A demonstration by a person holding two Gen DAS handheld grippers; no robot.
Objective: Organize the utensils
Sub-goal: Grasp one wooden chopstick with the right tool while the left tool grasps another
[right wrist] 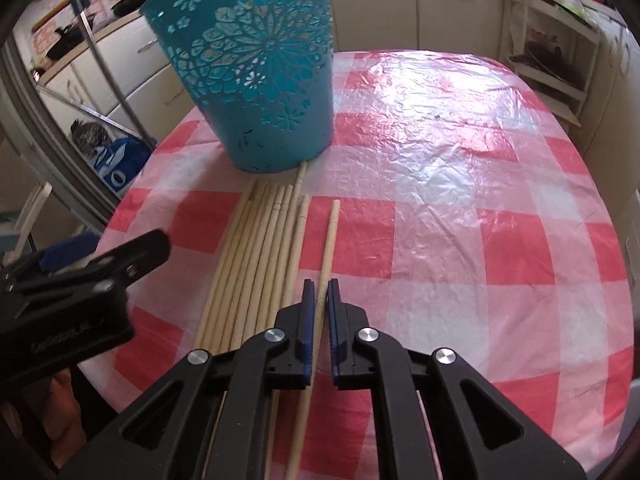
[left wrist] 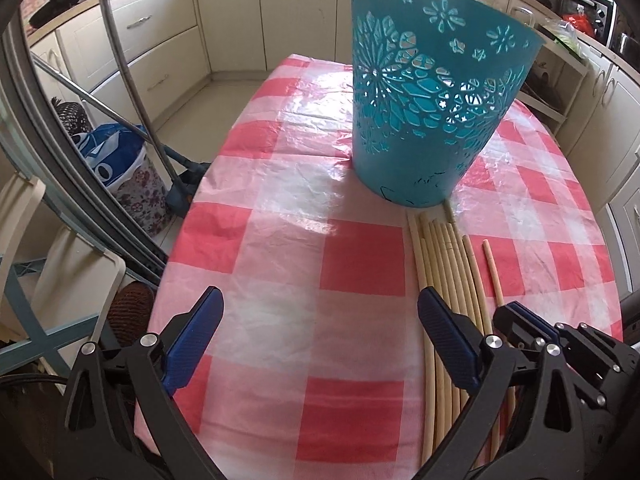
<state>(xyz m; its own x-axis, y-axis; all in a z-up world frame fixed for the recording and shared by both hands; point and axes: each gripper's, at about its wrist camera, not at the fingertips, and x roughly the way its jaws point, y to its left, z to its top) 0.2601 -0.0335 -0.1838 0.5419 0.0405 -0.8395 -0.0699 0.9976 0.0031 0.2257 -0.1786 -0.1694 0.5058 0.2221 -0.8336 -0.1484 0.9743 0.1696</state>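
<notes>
Chopstick (right wrist: pixel 329 240) lies alone just right of the bundle (right wrist: pixel 256 264), long axis running from me toward the bin (right wrist: pixel 256 80). My right gripper (right wrist: pixel 321 292) is pinched on its near part; my left gripper (left wrist: pixel 320 328) gapes wide, empty, left of the bundle. Count: one bin, one stray stick, roughly nine bundled.

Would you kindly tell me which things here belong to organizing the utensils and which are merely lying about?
Part of the job:
- chopsticks
- single chopstick, clamped in the right hand-held gripper
- teal basket
- left hand-held gripper, open

Lying about:
- checked tablecloth
- blue bag
- pans
</notes>
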